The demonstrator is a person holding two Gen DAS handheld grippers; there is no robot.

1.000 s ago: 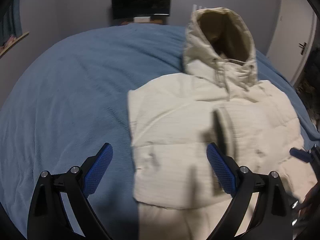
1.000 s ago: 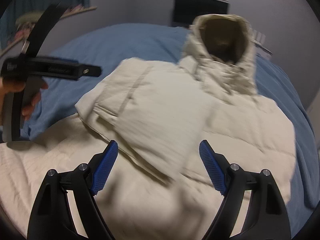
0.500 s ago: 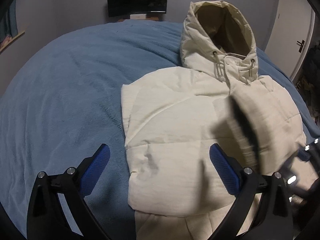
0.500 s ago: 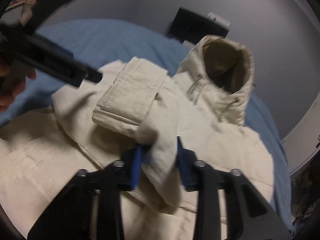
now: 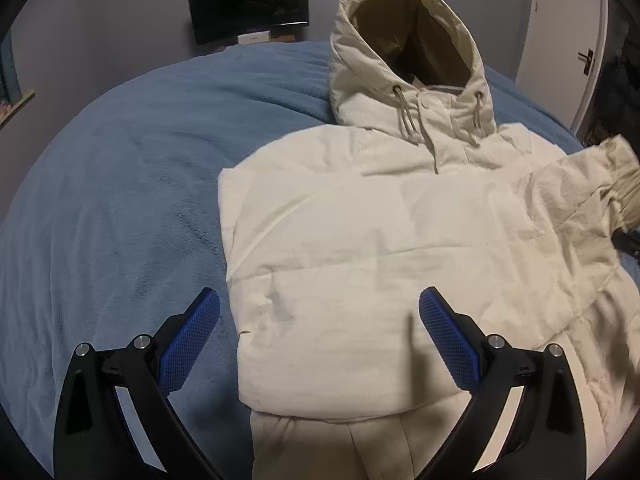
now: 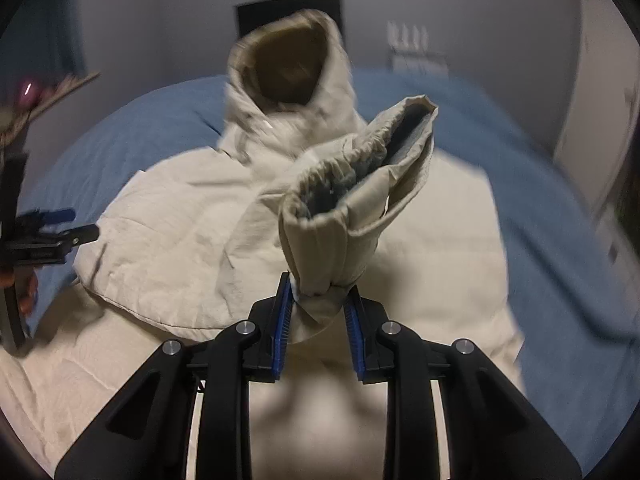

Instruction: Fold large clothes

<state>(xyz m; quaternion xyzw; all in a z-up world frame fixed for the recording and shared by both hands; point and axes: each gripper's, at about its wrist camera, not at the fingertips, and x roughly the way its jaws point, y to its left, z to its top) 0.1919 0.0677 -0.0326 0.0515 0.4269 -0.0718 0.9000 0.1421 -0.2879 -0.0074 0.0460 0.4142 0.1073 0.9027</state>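
Sleeve (image 6: 352,208) pinched in my right tongs (image 6: 318,320), left tongs (image 5: 320,340) spread idle; next I'd lay it across the jacket (image 5: 360,240).

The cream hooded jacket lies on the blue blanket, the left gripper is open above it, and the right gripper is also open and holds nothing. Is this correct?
Not quite. The right gripper is shut on the jacket's sleeve cuff, lifting it; the right wrist view shows this. The rest holds: the cream hooded jacket lies on the blue blanket, and the left gripper is open above it.
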